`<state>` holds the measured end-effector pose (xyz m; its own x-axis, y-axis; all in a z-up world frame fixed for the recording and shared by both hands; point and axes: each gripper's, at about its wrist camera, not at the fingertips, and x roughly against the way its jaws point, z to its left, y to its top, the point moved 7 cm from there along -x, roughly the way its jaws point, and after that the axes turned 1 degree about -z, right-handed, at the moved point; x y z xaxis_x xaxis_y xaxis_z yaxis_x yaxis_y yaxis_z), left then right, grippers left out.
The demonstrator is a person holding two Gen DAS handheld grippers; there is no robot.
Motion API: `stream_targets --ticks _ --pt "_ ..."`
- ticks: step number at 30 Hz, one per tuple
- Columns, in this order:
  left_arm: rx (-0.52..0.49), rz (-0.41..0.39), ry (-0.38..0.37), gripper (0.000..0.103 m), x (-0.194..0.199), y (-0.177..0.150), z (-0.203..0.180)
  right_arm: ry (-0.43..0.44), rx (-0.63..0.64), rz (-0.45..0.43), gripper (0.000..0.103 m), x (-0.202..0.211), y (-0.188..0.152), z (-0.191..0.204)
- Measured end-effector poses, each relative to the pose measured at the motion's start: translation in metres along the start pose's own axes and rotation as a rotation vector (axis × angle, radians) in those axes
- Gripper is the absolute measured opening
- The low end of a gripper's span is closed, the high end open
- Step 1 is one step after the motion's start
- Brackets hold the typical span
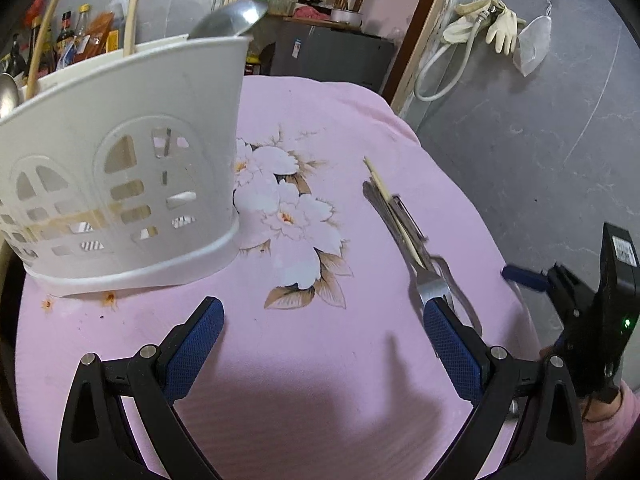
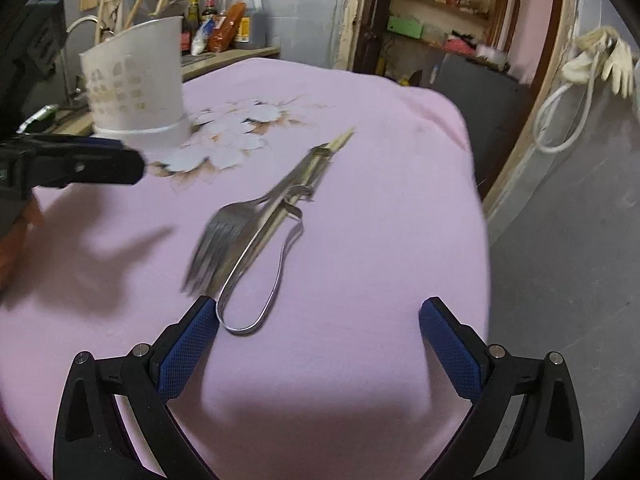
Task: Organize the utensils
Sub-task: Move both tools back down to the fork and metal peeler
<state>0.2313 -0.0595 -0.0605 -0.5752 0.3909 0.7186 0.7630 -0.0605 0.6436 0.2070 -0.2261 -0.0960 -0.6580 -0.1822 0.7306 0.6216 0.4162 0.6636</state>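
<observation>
Both claws spread, holding nothing: right gripper nears the fork pile (blurred) for pickup, left gripper idle beside the holder.

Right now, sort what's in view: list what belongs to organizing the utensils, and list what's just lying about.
Belongs to the job:
- holder, already with a spoon in it
- fork
- peeler
- chopstick
- left gripper and right gripper, both open

Just lying about:
- bottles
- gloves
- hose
</observation>
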Motion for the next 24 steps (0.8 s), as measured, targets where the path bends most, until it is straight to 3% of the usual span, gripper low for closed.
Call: stream_targets --ticks 2,8,13,16,20,24 --pt "0.003 0.011 -0.006 0.098 -0.002 0.000 0.001 -0.025 -0.011 -0.001 0.095 -0.002 0.002 -0.008" --pt "0.013 0.060 -0.043 0.097 -0.012 0.002 -0.001 0.011 -0.067 -0.028 0.074 -0.009 0.014 -0.029" --pt "0.008 0.074 -0.096 0.096 -0.015 0.005 -0.009 0.086 -0.020 -0.049 0.064 -0.015 0.028 -0.025" --pt "-0.001 0.081 -0.119 0.089 -0.016 0.007 -0.013 0.098 0.042 -0.048 0.053 -0.021 0.032 -0.017" --pt "-0.025 0.099 -0.138 0.075 -0.019 0.007 -0.021 0.075 0.098 -0.056 0.025 -0.023 0.035 -0.013" --pt "-0.023 0.116 -0.159 0.073 -0.026 0.009 -0.028 0.073 0.069 -0.053 0.025 -0.019 0.031 -0.021"
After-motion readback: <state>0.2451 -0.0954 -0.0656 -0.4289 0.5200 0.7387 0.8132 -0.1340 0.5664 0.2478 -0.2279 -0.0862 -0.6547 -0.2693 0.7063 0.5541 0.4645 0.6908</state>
